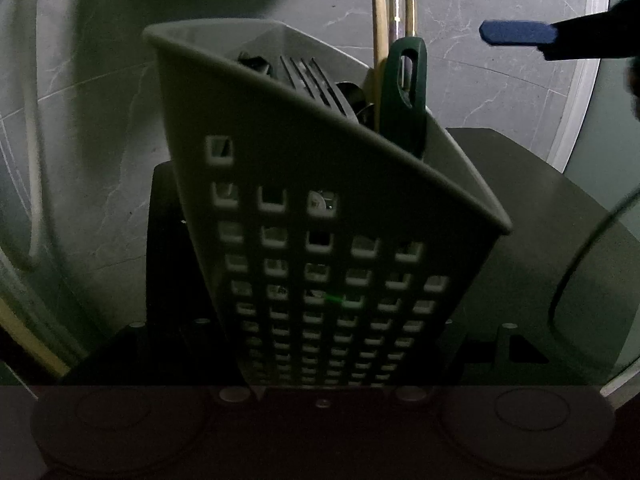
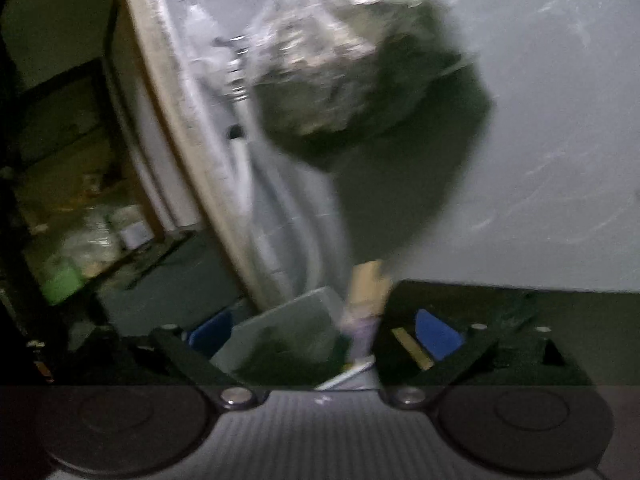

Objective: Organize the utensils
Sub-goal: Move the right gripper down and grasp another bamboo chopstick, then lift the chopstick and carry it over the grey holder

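Several utensils upright in grey perforated holder [image 1: 320, 216], fork [image 1: 316, 80], chopsticks [image 1: 380, 52], green handle [image 1: 404, 92]

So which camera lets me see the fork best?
The left wrist view. The fork stands tines up inside the grey holder, dim but sharp, beside the green handle. The right wrist view is blurred: it shows only a corner of the holder, and no fork can be made out.
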The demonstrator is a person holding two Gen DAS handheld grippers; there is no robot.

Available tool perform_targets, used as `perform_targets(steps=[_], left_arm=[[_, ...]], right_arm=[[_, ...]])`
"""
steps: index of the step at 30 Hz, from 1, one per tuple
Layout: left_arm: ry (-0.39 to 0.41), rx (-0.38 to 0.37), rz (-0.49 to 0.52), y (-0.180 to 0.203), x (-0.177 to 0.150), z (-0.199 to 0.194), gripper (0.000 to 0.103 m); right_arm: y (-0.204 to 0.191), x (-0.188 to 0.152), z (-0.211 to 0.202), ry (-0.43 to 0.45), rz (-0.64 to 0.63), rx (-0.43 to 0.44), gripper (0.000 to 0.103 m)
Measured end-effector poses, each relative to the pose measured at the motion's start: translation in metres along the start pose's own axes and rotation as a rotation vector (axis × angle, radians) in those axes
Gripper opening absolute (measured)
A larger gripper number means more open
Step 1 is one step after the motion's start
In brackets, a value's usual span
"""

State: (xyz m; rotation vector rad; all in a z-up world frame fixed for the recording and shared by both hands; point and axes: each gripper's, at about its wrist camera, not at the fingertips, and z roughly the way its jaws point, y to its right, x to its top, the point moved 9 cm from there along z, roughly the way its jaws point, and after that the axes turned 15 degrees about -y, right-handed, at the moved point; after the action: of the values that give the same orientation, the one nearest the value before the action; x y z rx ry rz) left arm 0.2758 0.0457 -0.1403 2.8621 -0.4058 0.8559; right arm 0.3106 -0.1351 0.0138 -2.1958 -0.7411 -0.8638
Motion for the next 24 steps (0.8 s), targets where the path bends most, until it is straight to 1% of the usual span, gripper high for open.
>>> perform_targets(steps=[1,4,6,9,11,13,15,16,18,19,21,24], left_arm=[[-0.001,0.001,-0.001,0.0,0.0,0.0,0.076],[-0.005,0.005,-0.005,0.0,0.001,0.0,0.076],[-0.007,0.009,-0.009,0.001,0.002,0.0,0.076],[-0.01,0.013,-0.014,0.003,0.003,0.0,0.076],[-0.013,0.016,-0.019,0.003,0.004,0.0,0.076],[-0.014,0.019,-0.025,0.004,0.004,0.0,0.076],[-0.015,0.022,-0.031,0.005,0.005,0.001,0.076],[-0.015,0.022,-0.033,0.005,0.005,0.001,0.076],[-0.015,0.024,-0.039,0.006,0.005,0.002,0.077],[-0.015,0.024,-0.04,0.007,0.004,0.002,0.077],[-0.015,0.025,-0.041,0.007,0.005,0.002,0.077],[-0.014,0.025,-0.042,0.007,0.005,0.002,0.077]], right_arm=[[0.013,0.002,0.004,-0.009,0.004,-0.024,0.102],[0.049,0.003,0.029,-0.08,0.014,-0.107,0.103],[0.069,0.001,0.055,-0.156,-0.014,-0.16,0.103],[0.081,-0.003,0.095,-0.26,-0.078,-0.193,0.103],[0.08,-0.006,0.121,-0.318,-0.146,-0.183,0.102],[0.075,-0.008,0.144,-0.378,-0.198,-0.164,0.096],[0.072,-0.01,0.165,-0.427,-0.249,-0.148,0.087],[0.069,-0.014,0.173,-0.447,-0.269,-0.144,0.084],[0.068,-0.018,0.188,-0.489,-0.306,-0.149,0.076],[0.064,-0.024,0.193,-0.504,-0.32,-0.151,0.073],[0.062,-0.026,0.204,-0.53,-0.333,-0.151,0.061],[0.063,-0.029,0.216,-0.561,-0.324,-0.158,0.049]])
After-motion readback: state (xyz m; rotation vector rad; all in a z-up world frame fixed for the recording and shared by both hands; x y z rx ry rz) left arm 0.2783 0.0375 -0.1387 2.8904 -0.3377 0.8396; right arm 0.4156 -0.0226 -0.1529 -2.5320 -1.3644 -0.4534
